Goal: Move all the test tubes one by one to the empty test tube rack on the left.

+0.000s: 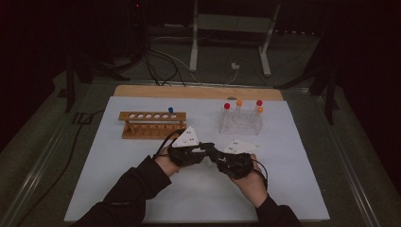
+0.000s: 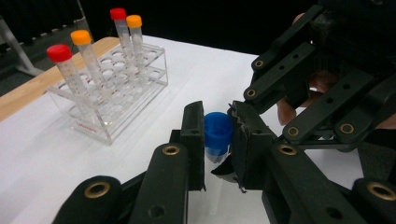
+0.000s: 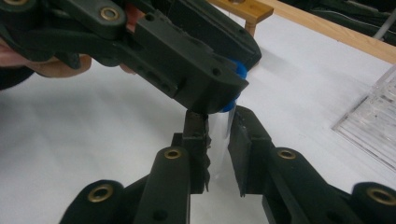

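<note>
— Black tongs fill the near view: the left tongs (image 2: pixel 218 135) are clamped on the blue cap (image 2: pixel 218 129) of a clear tube (image 3: pixel 219 135), pads pressing both sides of it.

— And the right tongs (image 3: pixel 218 154)?

— Closed round the tube's clear body just below the cap. Both hands hold it between them above the white bench (image 1: pixel 283 189), in front of the wooden rack (image 1: pixel 152 124), which has one blue-capped tube (image 1: pixel 170 110) at its right end.

— So a handover, or the cap coming off. What could go wrong?

— If the left tongs twist or pull while the right grip is loose, I think the smooth plastic could spin or slide out and drop onto the bench. Squeezing unevenly might tilt it. Should the cap come free suddenly, anything inside may spill; I cannot tell whether it holds liquid.

— The clear rack (image 2: pixel 112 88) nearby?

— Well apart, with its red and orange capped tubes standing; a jerk that way looks unlikely to reach it.
</note>
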A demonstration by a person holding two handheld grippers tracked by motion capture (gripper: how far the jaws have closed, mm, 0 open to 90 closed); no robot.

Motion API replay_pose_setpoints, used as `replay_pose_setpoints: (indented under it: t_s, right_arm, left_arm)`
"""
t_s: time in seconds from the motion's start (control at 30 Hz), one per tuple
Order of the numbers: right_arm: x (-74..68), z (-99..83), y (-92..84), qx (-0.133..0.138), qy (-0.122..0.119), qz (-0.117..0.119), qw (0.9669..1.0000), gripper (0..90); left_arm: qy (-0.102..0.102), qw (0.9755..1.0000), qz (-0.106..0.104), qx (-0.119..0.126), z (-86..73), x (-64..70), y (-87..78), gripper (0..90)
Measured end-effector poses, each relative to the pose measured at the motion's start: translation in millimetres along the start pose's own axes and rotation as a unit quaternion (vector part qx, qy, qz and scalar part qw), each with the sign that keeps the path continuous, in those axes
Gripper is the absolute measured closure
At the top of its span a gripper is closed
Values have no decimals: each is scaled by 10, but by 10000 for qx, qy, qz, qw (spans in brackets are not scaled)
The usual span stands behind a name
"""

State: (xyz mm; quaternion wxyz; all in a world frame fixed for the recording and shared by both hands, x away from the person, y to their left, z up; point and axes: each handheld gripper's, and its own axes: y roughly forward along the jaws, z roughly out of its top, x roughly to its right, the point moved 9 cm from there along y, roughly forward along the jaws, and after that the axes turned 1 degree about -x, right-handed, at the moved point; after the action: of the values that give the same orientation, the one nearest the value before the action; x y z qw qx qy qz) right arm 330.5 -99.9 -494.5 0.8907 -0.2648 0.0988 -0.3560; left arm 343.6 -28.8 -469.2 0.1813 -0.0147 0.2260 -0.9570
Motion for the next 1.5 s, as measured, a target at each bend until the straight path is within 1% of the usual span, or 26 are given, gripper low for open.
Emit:
replay_pose_setpoints:
  t_s: [0.07, 0.13, 0.23, 0.27, 0.3, 0.33, 0.43, 0.47, 0.5, 0.53, 0.57, 0.6, 0.63, 0.67, 0.73, 0.83, 0.87, 0.9, 0.93, 0.97, 1.0, 1.07, 1.2, 1.3, 1.33, 1.5]
  right_arm:
    - [5, 14, -16, 34, 19, -28, 10000, 678]
    - [9, 33, -36, 96, 35, -49, 9999, 615]
    - [19, 47, -48, 131, 40, -91, 9999, 568]
    - [26, 55, -54, 161, 52, -112, 9998, 528]
    - [41, 62, -58, 192, 116, -109, 9997, 464]
    - [41, 62, -58, 192, 116, -109, 9997, 464]
    - [64, 74, -69, 292, 250, -98, 9992, 396]
    - [76, 83, -75, 331, 318, -152, 9988, 328]
    - [76, 83, -75, 331, 318, -152, 9988, 328]
    - [88, 93, -79, 374, 349, -218, 9985, 257]
    - [88, 93, -79, 374, 349, -218, 9985, 257]
    - [94, 97, -80, 383, 353, -248, 9983, 232]
    - [104, 102, -80, 398, 377, -293, 9981, 167]
    - [111, 103, -80, 404, 385, -317, 9979, 150]
    - [114, 103, -77, 401, 389, -310, 9980, 147]
    - [118, 104, -75, 404, 415, -322, 9978, 104]
    - [117, 106, -75, 408, 407, -336, 9978, 74]
    - [117, 106, -75, 408, 407, -336, 9978, 74]
    - [114, 106, -74, 406, 409, -320, 9978, 65]
    - [102, 104, -72, 396, 381, -248, 9982, 31]
    - [98, 101, -70, 388, 367, -249, 9983, 29]
    - [74, 94, -68, 362, 326, -157, 9987, 13]
    - [62, 98, -71, 382, 304, -141, 9987, 7]
    - [56, 107, -84, 415, 270, -97, 9987, 0]
    - [63, 116, -94, 453, 285, -132, 9985, 0]
    - [68, 105, -89, 408, 265, -136, 9987, 0]
  left_arm:
    - [32, 10000, 39, 7, 13, -19, -28, 775]
    - [-11, 10000, 91, 13, 19, -56, -72, 775]
    - [-33, 9998, 183, 17, 25, -115, -151, 776]
    - [-27, 9998, 212, 1, 24, -133, -181, 776]
    - [-20, 9997, 247, -3, 22, -150, -210, 776]
    - [-17, 9996, 283, -14, 18, -168, -238, 776]
    - [-33, 9992, 386, -36, -1, -228, -323, 776]
    - [-44, 9991, 409, -49, -10, -248, -353, 776]
    - [-40, 9989, 458, -48, -19, -269, -381, 776]
    - [-39, 9988, 479, -60, -30, -288, -409, 776]
    - [-43, 9986, 530, -80, -42, -311, -436, 776]
    - [-65, 9984, 564, -80, -50, -333, -463, 776]
    - [-89, 9983, 573, -84, -60, -352, -491, 776]
    - [-90, 9980, 624, -80, -68, -376, -516, 776]
    - [-127, 9975, 691, -109, -89, -423, -568, 776]
    - [-134, 9963, 838, -124, -112, -505, -647, 776]
    - [-141, 9959, 882, -119, -116, -533, -676, 776]
    - [-136, 9955, 931, -123, -120, -562, -704, 776]
    - [-145, 9951, 971, -122, -121, -594, -735, 776]
    - [-170, 9947, 1013, -106, -118, -626, -765, 776]
    - [-181, 9941, 1062, -99, -115, -659, -795, 776]
    - [-223, 9931, 1146, -48, -98, -722, -852, 775]
    - [-271, 9911, 1303, 30, -61, -839, -951, 776]
    - [-242, 9891, 1449, 27, -35, -932, -1013, 776]
    - [-216, 9884, 1502, 37, -24, -966, -1035, 776]
    - [-246, 9833, 1800, 80, 11, -1158, -1117, 775]
